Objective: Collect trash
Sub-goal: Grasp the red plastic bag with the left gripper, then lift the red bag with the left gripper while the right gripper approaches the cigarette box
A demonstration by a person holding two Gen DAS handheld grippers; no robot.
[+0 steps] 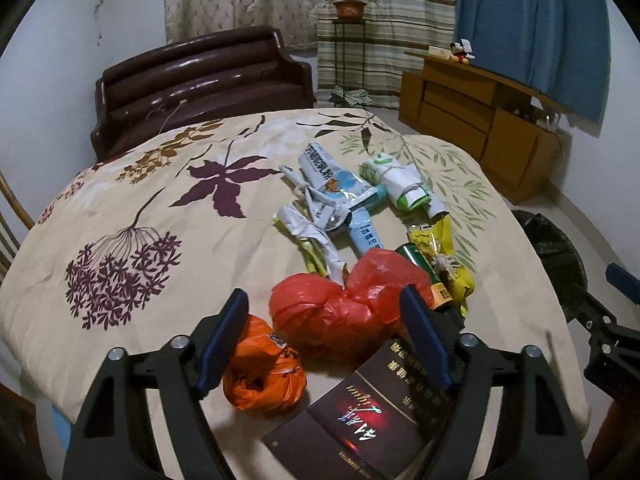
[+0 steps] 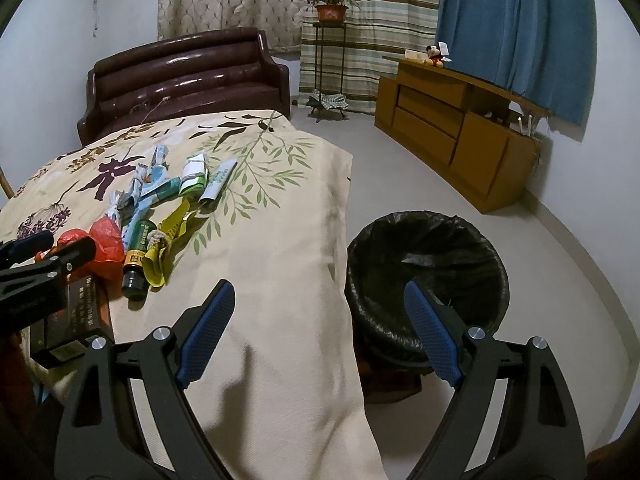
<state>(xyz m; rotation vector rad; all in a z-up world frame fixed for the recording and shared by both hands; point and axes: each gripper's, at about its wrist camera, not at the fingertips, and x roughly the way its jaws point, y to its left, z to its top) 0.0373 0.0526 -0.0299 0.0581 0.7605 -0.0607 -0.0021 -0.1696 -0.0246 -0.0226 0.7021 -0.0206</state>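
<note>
My left gripper (image 1: 324, 336) has jaws wide, nothing held, hovering low over the near end of the trash pile on the cloth-covered bench (image 1: 120, 184). Red plastic bag (image 1: 344, 312) sits right between the pads, so that reads as my next grab. Orange bag (image 1: 262, 372) is just beside the left pad, and the dark cigarette carton (image 1: 360, 412) lies under the right one. Further out: crumpled wrappers (image 1: 332, 196), green bottle (image 1: 424, 272), yellow packet (image 1: 452, 264), all bunched together. My right gripper (image 2: 320, 332) also has jaws wide and empty, parked over the bench edge near the black-lined bin (image 2: 424, 276) on the floor, probably so drops are short. Bin liner looks nearly empty; task looks barely begun.
</note>
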